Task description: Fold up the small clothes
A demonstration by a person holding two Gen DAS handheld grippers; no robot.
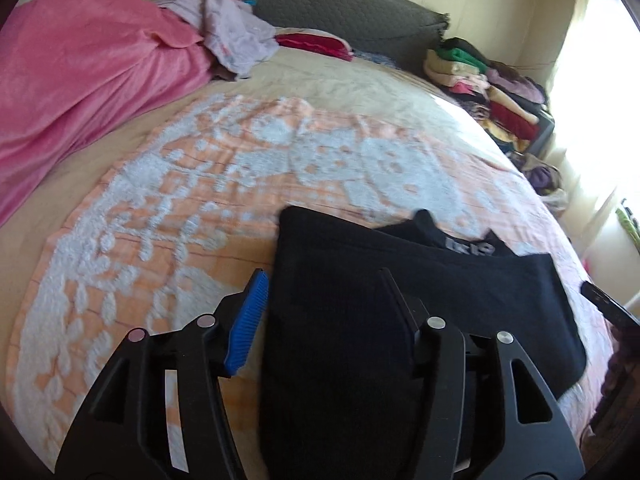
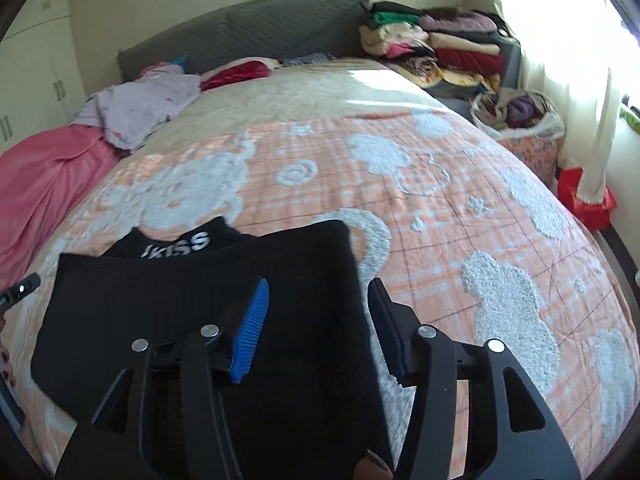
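Black garment (image 2: 200,312) with white "KISS" lettering (image 2: 178,245), lower left. Orange checked bedspread (image 2: 420,208) with pale fluffy shapes. Pink blanket (image 1: 80,80) upper left. Grey quilted headboard (image 2: 256,28). Blue ribbed finger pads (image 1: 248,320).

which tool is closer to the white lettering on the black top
Hard to call; roughly equal. The left tool straddles the black top's left edge, the right tool its right edge, lettering ahead between them.

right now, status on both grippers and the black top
Left gripper open over black top. Right gripper open at its right edge. Top lies partly folded on bedspread. Nothing in the way.
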